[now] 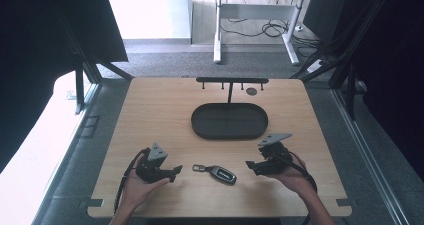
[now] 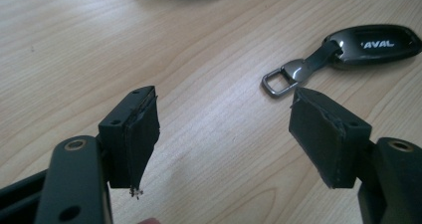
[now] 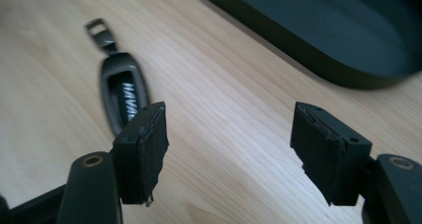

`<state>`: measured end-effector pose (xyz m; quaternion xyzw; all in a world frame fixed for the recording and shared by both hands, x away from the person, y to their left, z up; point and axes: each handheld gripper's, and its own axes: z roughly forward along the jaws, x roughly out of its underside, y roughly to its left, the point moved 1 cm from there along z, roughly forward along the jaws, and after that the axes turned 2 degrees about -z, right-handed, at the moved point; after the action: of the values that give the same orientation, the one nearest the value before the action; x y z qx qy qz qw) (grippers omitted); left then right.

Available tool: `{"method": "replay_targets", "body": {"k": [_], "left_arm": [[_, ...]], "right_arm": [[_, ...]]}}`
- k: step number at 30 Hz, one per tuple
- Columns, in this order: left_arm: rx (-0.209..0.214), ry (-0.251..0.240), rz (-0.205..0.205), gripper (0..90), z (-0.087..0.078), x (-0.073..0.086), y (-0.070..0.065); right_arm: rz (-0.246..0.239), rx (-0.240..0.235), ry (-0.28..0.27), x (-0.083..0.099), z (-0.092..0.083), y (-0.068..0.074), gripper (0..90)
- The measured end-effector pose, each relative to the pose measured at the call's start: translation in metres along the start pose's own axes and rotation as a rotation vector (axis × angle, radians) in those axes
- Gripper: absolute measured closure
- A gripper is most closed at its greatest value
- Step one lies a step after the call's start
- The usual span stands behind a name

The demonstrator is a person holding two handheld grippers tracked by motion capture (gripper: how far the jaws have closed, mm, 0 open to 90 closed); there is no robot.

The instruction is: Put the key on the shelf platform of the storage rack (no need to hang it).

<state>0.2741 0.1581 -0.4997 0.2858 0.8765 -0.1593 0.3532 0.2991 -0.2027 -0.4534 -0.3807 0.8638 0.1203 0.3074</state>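
Lying flat on the tabletop (image 1: 150, 110) near its front edge, between the two grippers, is one key fob (image 1: 223, 174): a dark, glossy, rounded oblong with white lettering on its face. A short strap joins it to a squarish metal ring (image 1: 198, 168), which points toward the left gripper (image 1: 176, 172).

In the left gripper view the ring (image 2: 276, 81) sits just beyond the tip of one pad, apart from it, with the fob (image 2: 373, 45) farther off. That gripper is held wide, nothing between its jaws, and its black foam pads (image 2: 139, 134) look worn and frayed at the edges. One hand (image 1: 136, 185) cradles it from below.

The right gripper (image 1: 249, 166) is likewise spread with nothing in it, aimed toward the fob's body from the other side. In the right gripper view the fob (image 3: 122, 97) lies just past one pad (image 3: 149, 149), partly hidden behind it. The right hand (image 1: 292, 177) holds this gripper, and a black cable (image 1: 306, 174) loops from it.

Each gripper carries one grey three-cornered plate (image 1: 157, 152).

Farther back, near the tabletop's middle, rests one black oval tray (image 1: 202, 127) with a low rim and matte surface. Behind it one black T-shaped rack (image 1: 231, 80) stands, with small pegs hanging from its crossbar.

The tabletop is pale wood-grain with rounded corners. Beyond it lies grey carpet (image 1: 165, 60).
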Motion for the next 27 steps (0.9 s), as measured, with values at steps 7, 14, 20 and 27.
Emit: {"method": "replay_targets", "body": {"k": [7, 14, 20, 27], "left_arm": [[-0.017, 0.027, -0.015, 27.0, 0.007, -0.001, 0.005], [-0.007, 0.036, -0.023, 27.0, 0.008, 0.002, 0.003], [-0.011, 0.019, -0.036, 27.3, 0.002, 0.003, 0.004], [-0.018, 0.024, -0.055, 27.5, 0.004, 0.006, 0.010]], "right_arm": [[-0.072, -0.058, 0.065, -0.023, 0.012, 0.019, 31.7], [-0.088, -0.075, 0.120, -0.031, 0.028, 0.022, 32.1], [-0.148, -0.092, 0.157, -0.043, 0.038, 0.036, 32.4], [-0.198, -0.114, 0.191, -0.053, 0.048, 0.049, 32.3]]}}
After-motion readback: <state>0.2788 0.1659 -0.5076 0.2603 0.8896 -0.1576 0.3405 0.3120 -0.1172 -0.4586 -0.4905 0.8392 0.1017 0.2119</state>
